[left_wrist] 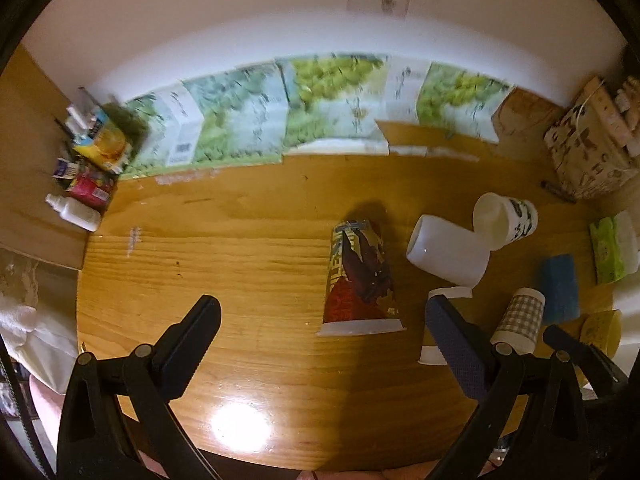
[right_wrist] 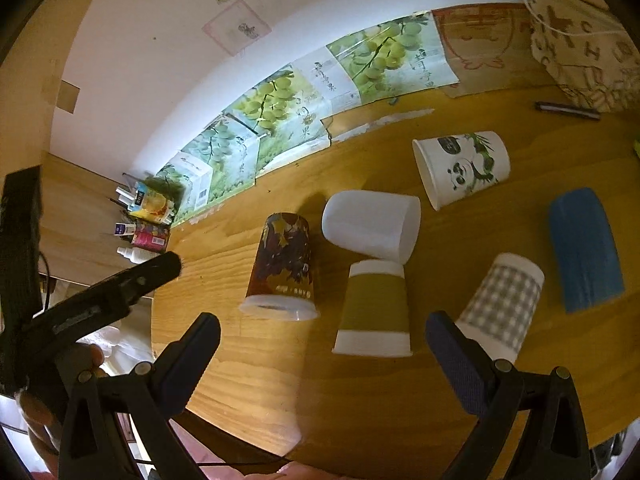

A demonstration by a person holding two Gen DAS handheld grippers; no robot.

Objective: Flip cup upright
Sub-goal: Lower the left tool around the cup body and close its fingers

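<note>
Right wrist: gaping, empty right gripper (right_wrist: 322, 330) faces inverted olive cup (right_wrist: 374, 308), seemingly touching toppled white cup (right_wrist: 372, 224).

Wooden bench (right_wrist: 248, 392), glossy, with visible grain. Resting directly on it: six paper cups. Rim-down: a dark red patterned cup (right_wrist: 282, 268), an olive-banded cup (right_wrist: 374, 310) just beside it, a grey gingham cup (right_wrist: 500, 308) further right. On their sides: a plain white cup (right_wrist: 372, 224) touching the olive one's top, a panda cup (right_wrist: 462, 168) beyond it, a blue ribbed cup (right_wrist: 584, 254) at the right. Near the far edge, a dark pen (right_wrist: 568, 110) beside a patterned bag (right_wrist: 588, 48); grape-printed cartons (right_wrist: 280, 120) along the wall; small bottles and packets (right_wrist: 146, 220) clustered at the left corner.
</note>
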